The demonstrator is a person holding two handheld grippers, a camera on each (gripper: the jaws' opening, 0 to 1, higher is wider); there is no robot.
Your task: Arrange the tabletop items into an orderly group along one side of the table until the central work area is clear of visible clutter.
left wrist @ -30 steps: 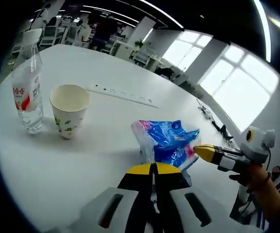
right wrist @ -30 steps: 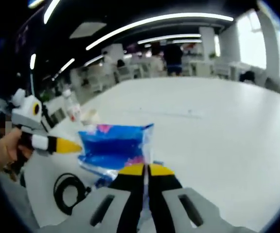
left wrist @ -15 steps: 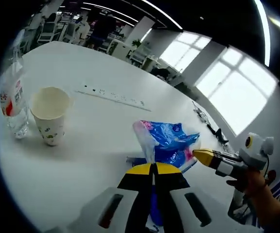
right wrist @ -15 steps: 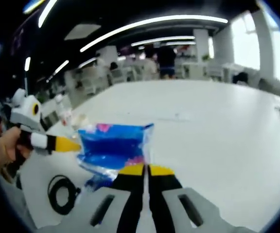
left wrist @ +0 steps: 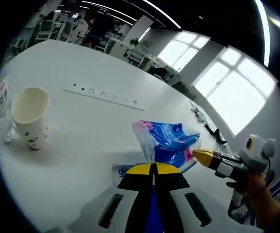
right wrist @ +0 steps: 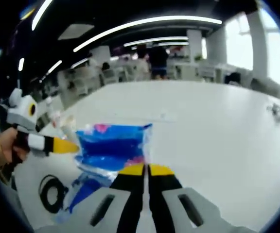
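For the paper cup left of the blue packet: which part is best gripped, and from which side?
Grip the cup by its upper wall just under the rim, one jaw inside and one outside, coming from above. It stands upright with its mouth open. The bottle stands close on its far left, so a sideways approach from there looks cramped. Both the left gripper and the right gripper are currently shut on the packet.

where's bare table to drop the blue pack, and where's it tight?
Bare white table lies between the paper cup and the blue pack, and beyond the inset socket strip. In the right gripper view the table's far and right side is open. It is crowded around the cup, with the water bottle beside it, and near the black cable.
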